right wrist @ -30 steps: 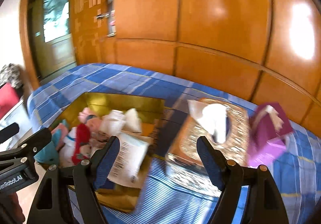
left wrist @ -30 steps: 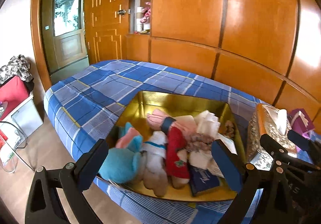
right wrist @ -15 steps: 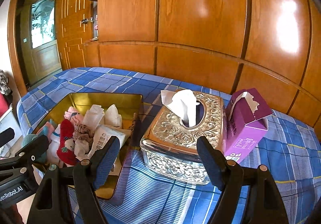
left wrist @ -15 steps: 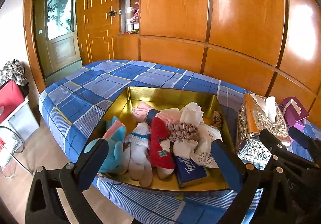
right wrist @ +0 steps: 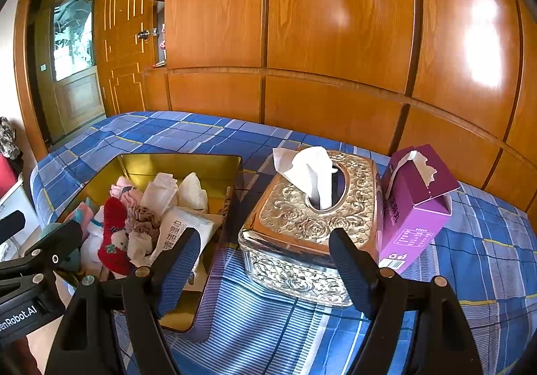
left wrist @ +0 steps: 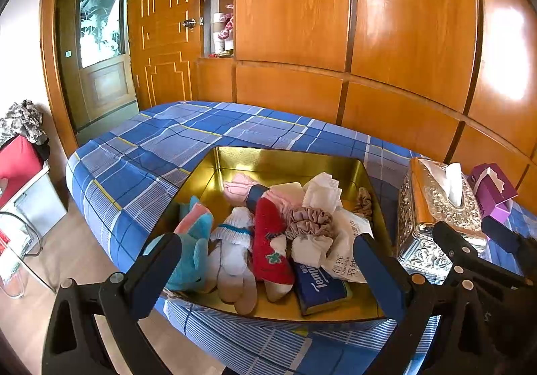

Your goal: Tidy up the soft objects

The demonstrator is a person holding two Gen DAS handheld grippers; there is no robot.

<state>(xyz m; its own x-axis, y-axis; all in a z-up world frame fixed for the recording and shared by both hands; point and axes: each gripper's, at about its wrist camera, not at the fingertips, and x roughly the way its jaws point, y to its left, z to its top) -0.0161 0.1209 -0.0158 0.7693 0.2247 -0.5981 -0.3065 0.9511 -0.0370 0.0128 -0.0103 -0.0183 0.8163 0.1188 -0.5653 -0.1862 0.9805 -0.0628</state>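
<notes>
Both grippers [left wrist: 266, 269] [right wrist: 263, 262] stand open and empty; recommend one soft toy [left wrist: 193, 250] be taken squarely, clear of the tray [left wrist: 285, 160] wall.

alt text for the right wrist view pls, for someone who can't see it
The open right gripper hovers empty over a blue plaid bedspread, facing an ornate silver tissue box with a tissue sticking up. A purple carton stands to its right; a gold tray of socks and soft items lies to its left.
</notes>
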